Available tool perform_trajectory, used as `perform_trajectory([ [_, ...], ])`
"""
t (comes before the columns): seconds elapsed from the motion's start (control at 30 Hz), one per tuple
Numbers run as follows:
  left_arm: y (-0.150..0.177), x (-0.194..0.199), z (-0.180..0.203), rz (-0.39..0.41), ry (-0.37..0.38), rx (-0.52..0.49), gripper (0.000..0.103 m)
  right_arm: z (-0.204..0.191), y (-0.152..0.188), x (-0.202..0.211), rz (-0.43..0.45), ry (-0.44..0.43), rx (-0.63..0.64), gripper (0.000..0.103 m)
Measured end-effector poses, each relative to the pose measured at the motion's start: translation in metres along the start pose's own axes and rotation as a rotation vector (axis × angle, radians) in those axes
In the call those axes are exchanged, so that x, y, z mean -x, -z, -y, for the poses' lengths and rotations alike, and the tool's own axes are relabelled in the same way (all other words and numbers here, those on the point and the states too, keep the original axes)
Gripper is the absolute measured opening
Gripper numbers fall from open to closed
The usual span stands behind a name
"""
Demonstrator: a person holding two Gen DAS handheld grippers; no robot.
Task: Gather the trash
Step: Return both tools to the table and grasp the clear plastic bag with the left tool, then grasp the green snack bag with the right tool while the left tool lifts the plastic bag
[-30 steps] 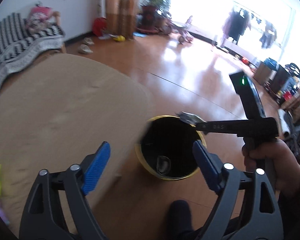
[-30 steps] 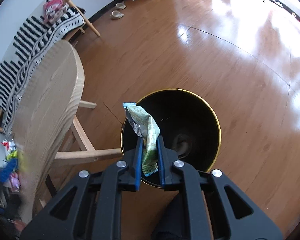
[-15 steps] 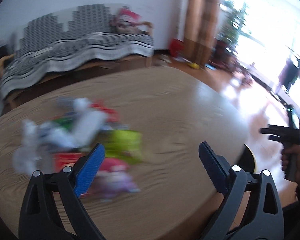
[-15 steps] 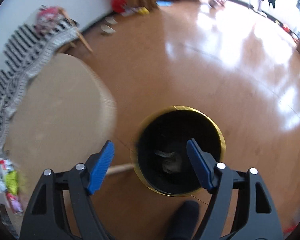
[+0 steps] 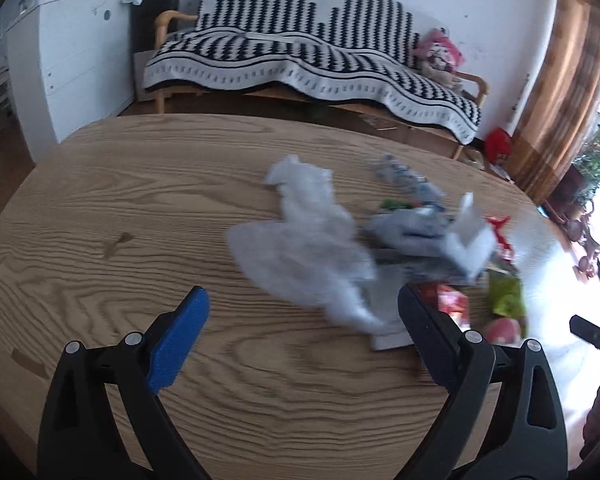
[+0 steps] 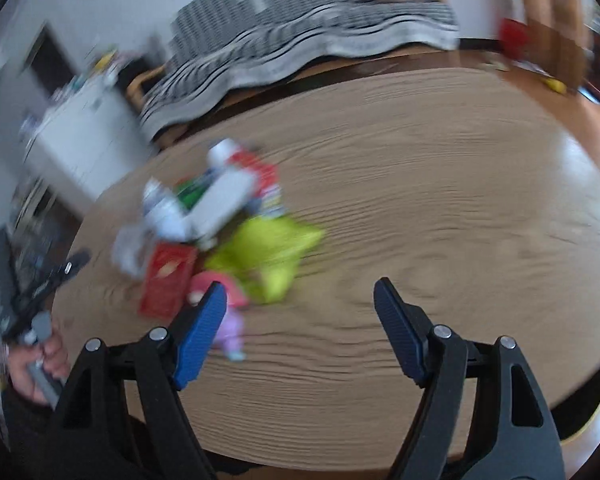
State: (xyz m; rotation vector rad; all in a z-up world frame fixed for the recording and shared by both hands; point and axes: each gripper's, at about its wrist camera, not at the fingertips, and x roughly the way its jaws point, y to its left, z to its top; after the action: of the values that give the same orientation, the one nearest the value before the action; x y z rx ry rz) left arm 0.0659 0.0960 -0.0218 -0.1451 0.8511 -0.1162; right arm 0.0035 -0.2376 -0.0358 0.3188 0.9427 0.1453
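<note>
Your left gripper (image 5: 302, 334): spread wide, empty | your right gripper (image 6: 300, 332): spread, empty | trash (image 5: 380, 240): one blurred heap, uncountable, on table (image 5: 120, 208), ahead of both.

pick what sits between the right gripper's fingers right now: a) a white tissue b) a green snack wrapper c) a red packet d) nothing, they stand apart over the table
d: in the right wrist view the right gripper stands open with only bare wooden table between its fingers, and the trash pile lies off to the left of it.
</note>
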Motion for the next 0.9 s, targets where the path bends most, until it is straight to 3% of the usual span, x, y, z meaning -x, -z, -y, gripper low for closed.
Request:
perform_trajectory([
  [0.3, -0.01, -0.034, -0.021, -0.043, 0.005, 0.016, 0.092, 0.002, -0.02, -0.055, -0.073, -0.024, -0.123, 0.074],
  [0.47, -0.015, -0.074, -0.007, -0.13, 0.051, 0.026, 0.092, 0.007, -0.025, -0.069, -0.1, -0.04, -0.173, 0.074],
  [0.6, -0.012, -0.097, 0.008, -0.157, -0.021, -0.045, 0.092, 0.009, -0.027, -0.077, -0.105, -0.026, -0.172, 0.074],
  [0.67, -0.011, -0.1, 0.008, -0.155, -0.043, -0.053, 0.092, 0.009, -0.029, -0.083, -0.113, -0.025, -0.174, 0.069],
  [0.7, -0.01, -0.1, 0.008, -0.157, -0.04, -0.048, 0.086, 0.008, -0.029, -0.083, -0.115, -0.034, -0.175, 0.066],
  [0.73, -0.009, -0.101, 0.007, -0.157, -0.03, -0.04, 0.078, 0.008, -0.028, -0.084, -0.12, -0.037, -0.171, 0.052],
  [0.8, -0.008, -0.101, 0.006, -0.161, -0.029, -0.037, 0.044, 0.008, -0.024, -0.081, -0.11, -0.028, -0.166, 0.048],
  [0.83, -0.007, -0.101, 0.006, -0.163, -0.028, -0.042, 0.033, 0.007, -0.023, -0.079, -0.106, -0.033, -0.163, 0.046],
  [0.9, -0.005, -0.098, 0.005, -0.173, -0.008, -0.042, 0.024, 0.009, -0.022, -0.071, -0.096, -0.032, -0.161, 0.04],
])
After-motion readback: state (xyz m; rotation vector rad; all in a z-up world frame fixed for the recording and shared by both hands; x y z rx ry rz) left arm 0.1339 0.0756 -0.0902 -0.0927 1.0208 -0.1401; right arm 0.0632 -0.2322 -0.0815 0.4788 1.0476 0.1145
